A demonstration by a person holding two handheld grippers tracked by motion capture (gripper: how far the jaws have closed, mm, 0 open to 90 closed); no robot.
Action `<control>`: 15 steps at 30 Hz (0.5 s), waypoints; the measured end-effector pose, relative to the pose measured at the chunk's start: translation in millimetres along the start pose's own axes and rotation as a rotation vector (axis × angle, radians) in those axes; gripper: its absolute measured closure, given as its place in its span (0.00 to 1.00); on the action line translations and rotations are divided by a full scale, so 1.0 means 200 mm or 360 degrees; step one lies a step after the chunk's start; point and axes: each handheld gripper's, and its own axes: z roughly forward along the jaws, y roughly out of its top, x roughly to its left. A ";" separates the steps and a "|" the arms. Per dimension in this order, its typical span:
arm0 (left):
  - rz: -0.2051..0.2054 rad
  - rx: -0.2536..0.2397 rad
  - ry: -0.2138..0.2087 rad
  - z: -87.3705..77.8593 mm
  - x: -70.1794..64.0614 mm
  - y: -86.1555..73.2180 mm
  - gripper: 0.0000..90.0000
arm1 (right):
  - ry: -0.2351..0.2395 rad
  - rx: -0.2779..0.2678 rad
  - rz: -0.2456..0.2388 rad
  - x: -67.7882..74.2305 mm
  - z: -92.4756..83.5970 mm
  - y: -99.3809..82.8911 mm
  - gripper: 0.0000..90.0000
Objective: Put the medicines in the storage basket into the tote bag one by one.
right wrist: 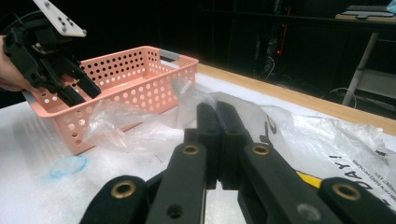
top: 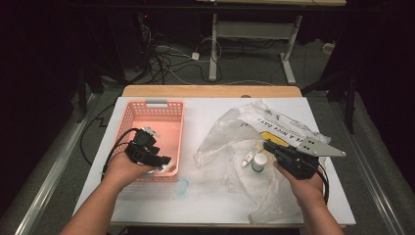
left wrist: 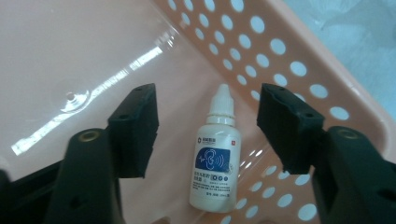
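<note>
High view looks forward and down over the bench (top: 215, 205). Left gripper view peers closely into the pink basket (left wrist: 299, 60) (right gripper view sees it from farther off, low across the bench).

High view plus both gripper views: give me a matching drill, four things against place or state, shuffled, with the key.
Things:
1. dropper bottle
2. white jar
3. left gripper
4. right gripper

Place or state:
A. jaws pressed together, nothing between them
B. lying on the floor of the pink basket
C. standing on the clear plastic bag
D. jaws apart on either side of the bottle, not touching it

Pairs: 1-B, 2-C, 3-D, 4-A
</note>
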 end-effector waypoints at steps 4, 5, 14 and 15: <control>0.0007 0.0136 -0.0011 0.04 0.00 0.03 0.45 | 0.0000 -0.0004 0.0005 0.00 0.00 0.00 1.00; 0.0004 0.0184 -0.0019 0.05 0.00 0.04 0.45 | 0.0000 -0.0007 0.0009 0.00 -0.01 0.00 1.00; -0.0026 0.0442 -0.0005 0.11 0.03 0.08 0.52 | 0.0004 -0.0008 0.0013 0.00 -0.01 0.00 1.00; -0.0031 0.0456 0.0005 0.12 0.03 0.08 0.54 | 0.0005 -0.0008 0.0013 0.00 -0.01 0.00 1.00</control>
